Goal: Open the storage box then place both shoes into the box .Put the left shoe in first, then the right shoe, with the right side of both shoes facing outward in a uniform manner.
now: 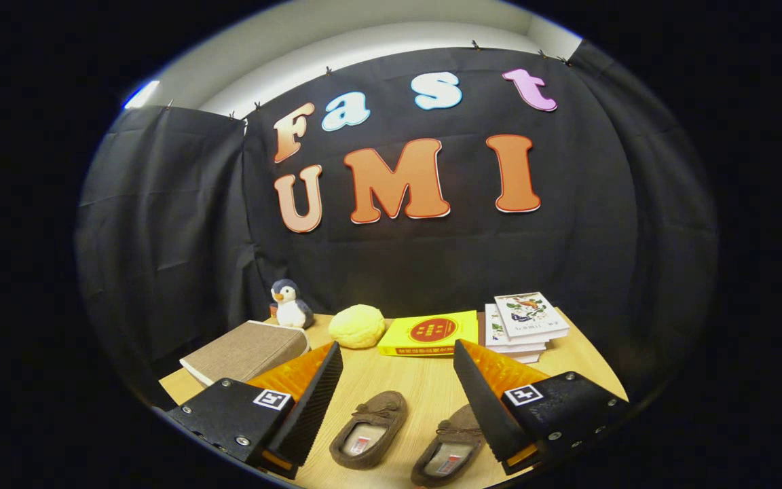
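the gripper (398, 397) hangs over the near part of the wooden table (418, 380) with its fingers spread wide and nothing between their pads, and two brown shoes lie side by side below the gap, the left one (369, 429) nearer the left finger, the right one (451, 454) close by the right finger. farther back sit a tan box (245, 352) at the left, a toy penguin (290, 305), a yellow round cushion (358, 326), a yellow book (430, 333) and a stack of books (525, 324) at the right.

The gripper (398, 380) is showing ridged inner finger faces, black screw-fastened finger mounts and a square black-and-white marker on each.
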Demonstrator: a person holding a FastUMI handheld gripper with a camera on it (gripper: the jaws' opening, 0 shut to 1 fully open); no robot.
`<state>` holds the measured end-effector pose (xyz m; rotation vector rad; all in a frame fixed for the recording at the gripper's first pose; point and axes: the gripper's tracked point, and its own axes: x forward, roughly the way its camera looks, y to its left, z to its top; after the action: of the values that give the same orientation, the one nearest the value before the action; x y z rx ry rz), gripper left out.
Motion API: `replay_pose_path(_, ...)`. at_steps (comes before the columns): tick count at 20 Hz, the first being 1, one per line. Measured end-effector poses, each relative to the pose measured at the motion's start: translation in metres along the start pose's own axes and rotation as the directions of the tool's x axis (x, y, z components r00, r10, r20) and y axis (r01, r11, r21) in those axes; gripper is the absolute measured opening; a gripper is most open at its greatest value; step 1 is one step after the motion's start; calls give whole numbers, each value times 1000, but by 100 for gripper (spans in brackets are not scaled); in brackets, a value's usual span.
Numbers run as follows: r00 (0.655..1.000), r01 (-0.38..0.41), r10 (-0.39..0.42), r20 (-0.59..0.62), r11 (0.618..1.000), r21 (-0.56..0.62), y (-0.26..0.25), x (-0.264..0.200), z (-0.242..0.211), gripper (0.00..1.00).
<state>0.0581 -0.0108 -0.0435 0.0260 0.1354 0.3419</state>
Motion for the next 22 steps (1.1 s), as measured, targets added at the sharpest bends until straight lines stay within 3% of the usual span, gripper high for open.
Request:
replay_pose_path(5, 992, -88, 96, -84, 991, 100, 28, 24, -37, 98)
replay_pose_path(8, 958, -192, 238, -163, 948, 254, 69, 39, -69, 98)
replay_pose_path(13, 856, -256, 461, -235, 772, 581, 130, 54, -116, 98)
replay_pose_path(16, 788, -288, 563, -247, 693, 661, 156, 53, -133, 98)
replay_pose_path(18, 739, -300, 636, -223, 606, 737, 173, 56, -135, 98)
replay_pose_path(20, 709, -299, 674, -209, 555, 776, 178, 61, -135, 98)
replay_pose_path(22, 658, -301, 730, -185, 480, 824, 186, 57, -136, 98)
